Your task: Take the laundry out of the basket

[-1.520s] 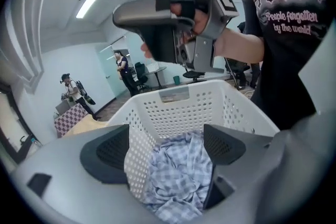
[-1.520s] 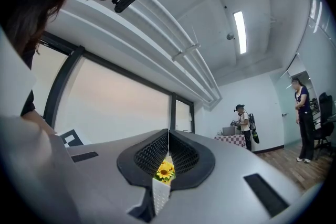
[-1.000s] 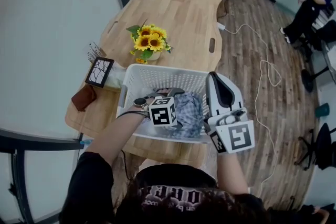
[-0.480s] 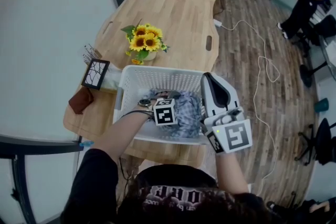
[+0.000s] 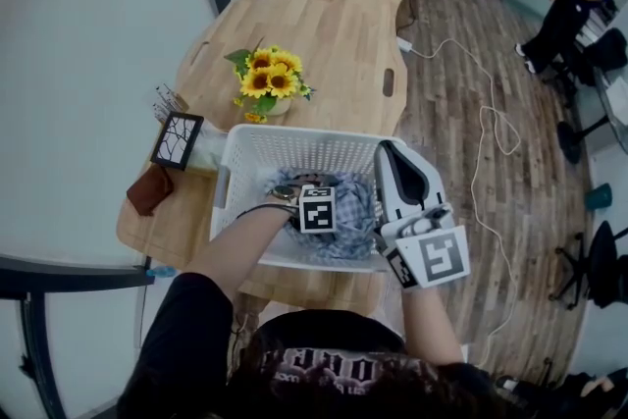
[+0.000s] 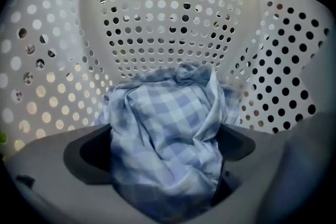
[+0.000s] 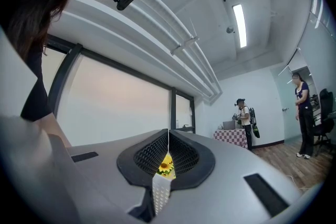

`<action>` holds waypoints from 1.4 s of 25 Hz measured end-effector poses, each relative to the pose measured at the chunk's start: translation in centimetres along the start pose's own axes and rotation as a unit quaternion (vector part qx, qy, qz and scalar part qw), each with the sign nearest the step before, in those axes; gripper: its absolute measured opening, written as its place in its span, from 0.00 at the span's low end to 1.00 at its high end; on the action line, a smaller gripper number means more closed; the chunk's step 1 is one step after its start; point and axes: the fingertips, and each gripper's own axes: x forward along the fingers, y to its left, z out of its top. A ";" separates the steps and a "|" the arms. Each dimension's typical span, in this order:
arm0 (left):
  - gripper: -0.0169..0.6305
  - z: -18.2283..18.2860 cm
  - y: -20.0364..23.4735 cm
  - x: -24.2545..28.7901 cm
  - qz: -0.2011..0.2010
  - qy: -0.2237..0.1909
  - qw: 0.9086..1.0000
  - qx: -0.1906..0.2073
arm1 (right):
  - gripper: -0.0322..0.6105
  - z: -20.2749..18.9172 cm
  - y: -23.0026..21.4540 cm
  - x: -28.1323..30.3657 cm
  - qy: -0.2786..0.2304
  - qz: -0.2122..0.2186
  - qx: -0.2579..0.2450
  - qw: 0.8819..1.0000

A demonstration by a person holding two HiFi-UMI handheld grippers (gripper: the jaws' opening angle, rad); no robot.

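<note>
Left gripper view is showing the left gripper [image 6: 165, 152], its jaws pinching a bunched blue checked cloth [image 6: 168, 113] inside the white perforated laundry basket [image 6: 173, 34]. The right gripper [image 5: 392, 152], jaws pressed together, is sitting at the basket's right rim. Beyond, sunflowers [image 5: 267, 78] are standing on the wooden bench [image 5: 334, 15].

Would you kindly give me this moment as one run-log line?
left gripper: shut on checked cloth inside basket | right gripper: shut, empty | laundry: not yet out
</note>
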 end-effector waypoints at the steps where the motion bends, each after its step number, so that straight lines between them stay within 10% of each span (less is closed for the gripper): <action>1: 0.94 -0.1 -0.1 0.2 -0.007 0.005 1.000 -0.001 | 0.09 0.0 0.0 0.0 0.000 0.000 -0.001 1.000; 11: 0.93 0.2 -0.1 0.5 -0.026 0.011 1.000 -0.002 | 0.09 0.4 -0.7 -0.8 -0.007 -0.017 0.002 1.000; 22: 0.59 0.8 -2.1 0.2 -0.053 0.028 0.998 0.032 | 0.09 0.5 -0.7 -1.0 -0.008 -0.016 0.002 1.000; 35: 0.41 0.9 -2.1 -0.4 -0.061 0.027 0.997 0.045 | 0.09 1.0 -0.2 -1.5 -0.012 -0.011 -0.001 1.000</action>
